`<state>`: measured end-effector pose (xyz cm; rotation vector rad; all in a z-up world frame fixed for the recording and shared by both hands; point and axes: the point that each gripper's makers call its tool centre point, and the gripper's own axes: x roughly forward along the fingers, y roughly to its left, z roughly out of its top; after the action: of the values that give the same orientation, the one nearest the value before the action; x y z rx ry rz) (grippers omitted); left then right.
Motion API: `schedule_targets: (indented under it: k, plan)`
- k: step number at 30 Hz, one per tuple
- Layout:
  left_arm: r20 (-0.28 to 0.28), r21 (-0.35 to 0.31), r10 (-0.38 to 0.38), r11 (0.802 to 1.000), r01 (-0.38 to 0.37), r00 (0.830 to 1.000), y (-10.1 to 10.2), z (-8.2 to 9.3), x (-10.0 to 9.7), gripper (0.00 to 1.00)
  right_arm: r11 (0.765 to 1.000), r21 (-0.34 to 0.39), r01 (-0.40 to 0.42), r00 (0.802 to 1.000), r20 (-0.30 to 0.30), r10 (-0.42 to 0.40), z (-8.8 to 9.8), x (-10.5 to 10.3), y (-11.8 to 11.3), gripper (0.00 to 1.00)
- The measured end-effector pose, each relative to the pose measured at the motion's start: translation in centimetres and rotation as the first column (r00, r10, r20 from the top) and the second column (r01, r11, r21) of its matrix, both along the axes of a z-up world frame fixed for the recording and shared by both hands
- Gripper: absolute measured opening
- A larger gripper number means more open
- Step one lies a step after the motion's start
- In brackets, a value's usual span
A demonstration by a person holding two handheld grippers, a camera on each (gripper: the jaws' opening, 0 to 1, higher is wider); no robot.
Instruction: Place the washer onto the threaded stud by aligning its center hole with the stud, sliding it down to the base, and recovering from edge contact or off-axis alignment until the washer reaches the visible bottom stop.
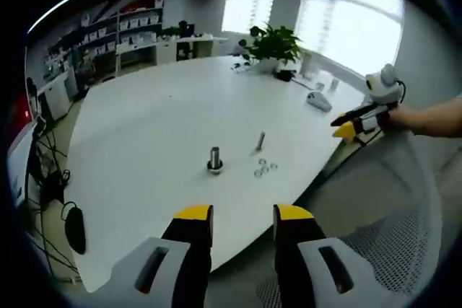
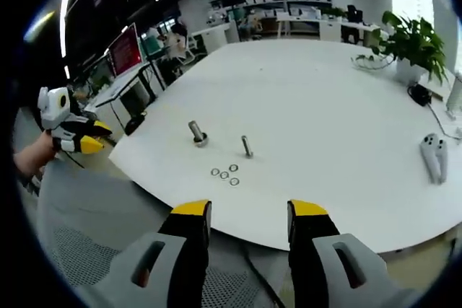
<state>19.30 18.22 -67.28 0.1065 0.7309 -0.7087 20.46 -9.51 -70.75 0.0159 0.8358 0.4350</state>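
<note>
1. The left tongs (image 1: 243, 214) are hovering off the near edge of the white bench (image 1: 159, 120), jaws standing apart and holding nothing.
2. The right tongs (image 2: 249, 210) are likewise hanging short of the bench edge, jaws apart and empty.
3. Four washers (image 2: 225, 173) are lying in a small cluster on the bench, just beside the slim upright stud (image 2: 247, 147).
4. A thicker bolt (image 2: 197, 133) is standing near them.
5. A potted plant (image 1: 273, 47) is sitting at the far side.
</note>
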Motion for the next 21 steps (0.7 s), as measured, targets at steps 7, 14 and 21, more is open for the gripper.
schedule_targets:
  k: [7, 14, 21]
  plan:
    - [0.025, -0.02, 0.026, 0.999, -0.026, 0.999, 0.2, 0.2, -0.2, 0.31, 0.999, -0.051, -0.013, 1.0, -0.009, 0.013, -0.4, -0.1, -0.3, 0.44]
    - [0.064, -0.021, 0.008, 1.0, -0.007, 0.998, 0.0, 0.3, 0.1, 0.31, 0.997, -0.08, -0.018, 0.999, -0.028, 0.016, -0.8, -0.4, -0.6, 0.44]
    - [0.054, -0.024, -0.035, 0.999, 0.036, 0.998, -0.8, 0.1, -0.3, 0.32, 0.992, -0.125, -0.02, 0.997, -0.072, 0.011, -1.6, -0.9, -1.2, 0.44]
